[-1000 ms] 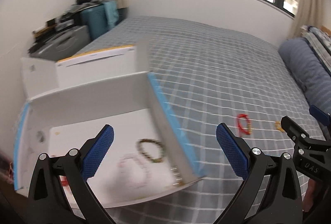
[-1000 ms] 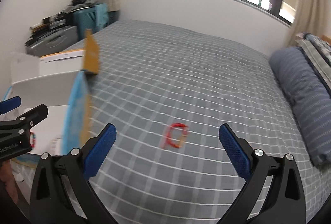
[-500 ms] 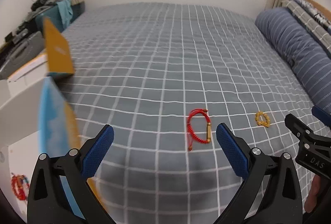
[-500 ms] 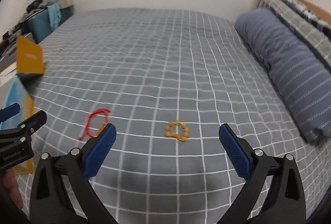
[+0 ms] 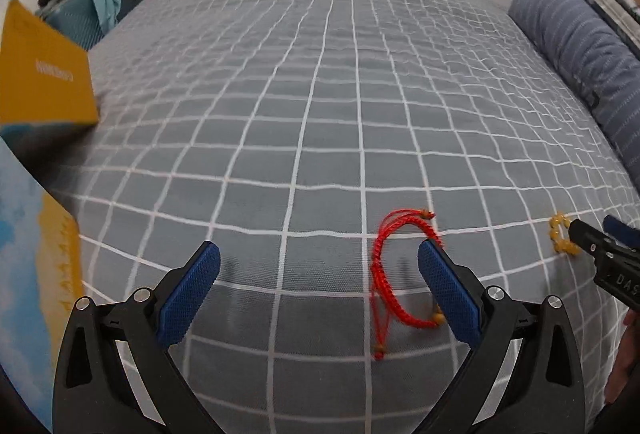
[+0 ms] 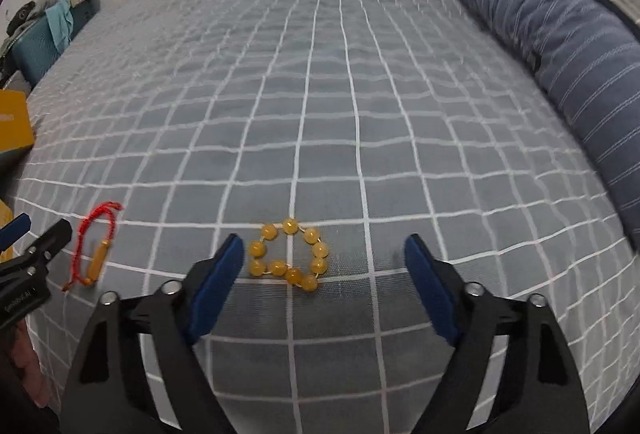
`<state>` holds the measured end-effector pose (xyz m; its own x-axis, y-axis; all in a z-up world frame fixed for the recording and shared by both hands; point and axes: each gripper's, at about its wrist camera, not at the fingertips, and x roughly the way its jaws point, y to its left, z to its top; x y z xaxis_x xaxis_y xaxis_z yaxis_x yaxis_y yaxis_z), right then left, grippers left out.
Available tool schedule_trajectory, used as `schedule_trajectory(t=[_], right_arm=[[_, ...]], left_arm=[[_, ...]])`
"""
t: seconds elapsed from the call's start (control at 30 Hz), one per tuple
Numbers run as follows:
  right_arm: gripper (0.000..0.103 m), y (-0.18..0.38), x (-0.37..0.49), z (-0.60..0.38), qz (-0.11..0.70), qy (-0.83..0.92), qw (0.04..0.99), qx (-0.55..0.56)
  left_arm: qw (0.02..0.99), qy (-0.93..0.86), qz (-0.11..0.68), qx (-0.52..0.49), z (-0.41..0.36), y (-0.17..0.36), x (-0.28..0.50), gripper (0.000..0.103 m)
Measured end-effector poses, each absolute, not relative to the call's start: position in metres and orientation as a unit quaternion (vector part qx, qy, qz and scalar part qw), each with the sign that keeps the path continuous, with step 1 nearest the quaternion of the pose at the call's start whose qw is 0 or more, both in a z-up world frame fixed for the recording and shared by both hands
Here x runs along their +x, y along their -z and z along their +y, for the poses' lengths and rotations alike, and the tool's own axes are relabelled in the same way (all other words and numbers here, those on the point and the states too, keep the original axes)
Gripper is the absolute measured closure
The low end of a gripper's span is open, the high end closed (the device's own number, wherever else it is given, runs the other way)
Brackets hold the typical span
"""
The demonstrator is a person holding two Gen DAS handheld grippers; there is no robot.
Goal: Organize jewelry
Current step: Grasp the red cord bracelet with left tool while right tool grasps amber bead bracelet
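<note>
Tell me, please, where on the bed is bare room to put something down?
The checked bedspread is bare from the yellow bead bracelet up to the wall, between the striped bolster and yellow box. It is crowded near the red cord bracelet.

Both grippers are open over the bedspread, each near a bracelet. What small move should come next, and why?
Probably lower the right gripper straight down and close on the yellow bead bracelet: it lies flat between the open fingers, nearer the left one. The left gripper is less lined up, since the red cord bracelet sits against its right finger.
</note>
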<state>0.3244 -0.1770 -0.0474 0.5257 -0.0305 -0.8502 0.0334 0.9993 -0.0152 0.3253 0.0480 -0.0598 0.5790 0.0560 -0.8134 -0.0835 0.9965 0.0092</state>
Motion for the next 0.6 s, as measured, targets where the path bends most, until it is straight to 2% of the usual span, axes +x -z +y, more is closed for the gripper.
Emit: schedule_trajectory(t=[0.17, 0.33, 0.53, 0.6], right_arm=[[0.053, 0.059, 0.33, -0.179, 0.501, 0.016, 0.865, 0.014], [0.073, 0.061, 0.332, -0.174, 0.502, 0.014, 0.865, 0.006], [0.087, 0.06, 0.332, -0.176, 0.503, 0.011, 0.864, 0.01], [0.093, 0.06, 0.332, -0.177, 0.502, 0.012, 0.864, 0.01]], left_arm=[[0.883, -0.037, 0.469, -0.009, 0.044, 0.076, 0.337, 0.007], [0.879, -0.034, 0.475, -0.012, 0.045, 0.082, 0.339, 0.014], [0.88, -0.02, 0.475, -0.015, 0.042, 0.08, 0.337, 0.046], [0.879, -0.016, 0.477, -0.015, 0.042, 0.078, 0.336, 0.066]])
